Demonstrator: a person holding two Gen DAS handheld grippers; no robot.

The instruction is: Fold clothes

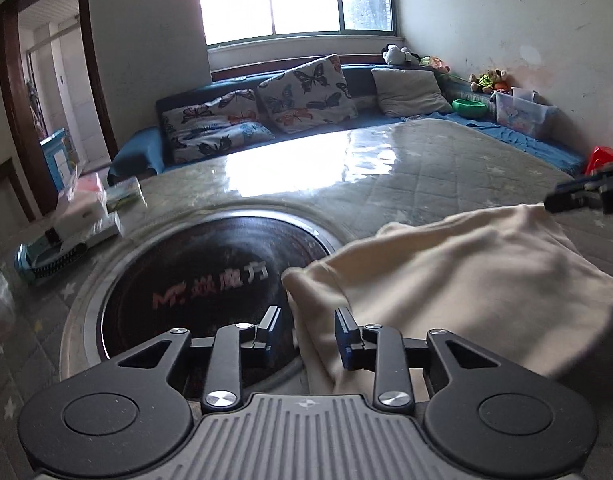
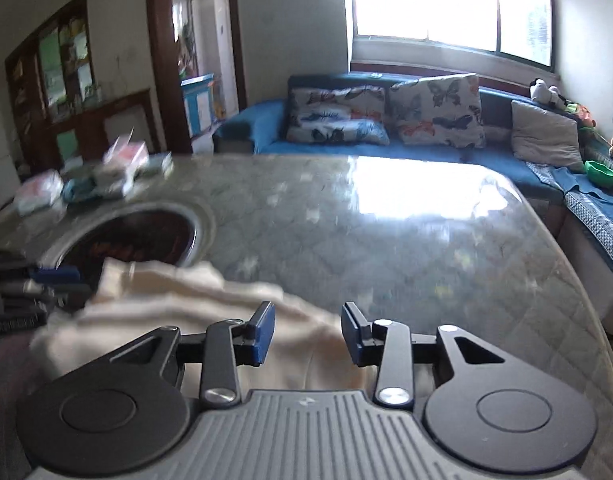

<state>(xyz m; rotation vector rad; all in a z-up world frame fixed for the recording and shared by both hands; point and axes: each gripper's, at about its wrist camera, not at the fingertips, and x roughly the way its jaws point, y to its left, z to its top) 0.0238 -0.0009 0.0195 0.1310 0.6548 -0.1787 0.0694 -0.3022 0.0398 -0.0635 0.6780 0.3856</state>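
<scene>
A cream garment (image 1: 458, 276) lies bunched on the quilted table (image 1: 406, 168), partly over the round black hotplate (image 1: 194, 280). My left gripper (image 1: 308, 334) is open, its jaws astride the garment's left edge without closing on it. The right gripper shows at the far right of the left wrist view (image 1: 586, 196). In the right wrist view the same garment (image 2: 186, 304) lies below and left of my right gripper (image 2: 308, 332), which is open over its right edge. The left gripper (image 2: 34, 288) shows at the left edge there.
Boxes and packets (image 1: 86, 208) and a toy car (image 1: 46, 256) sit at the table's left end. A blue sofa (image 1: 266, 112) with butterfly cushions runs behind the table. Toys and a plastic bin (image 1: 522, 112) line the right wall.
</scene>
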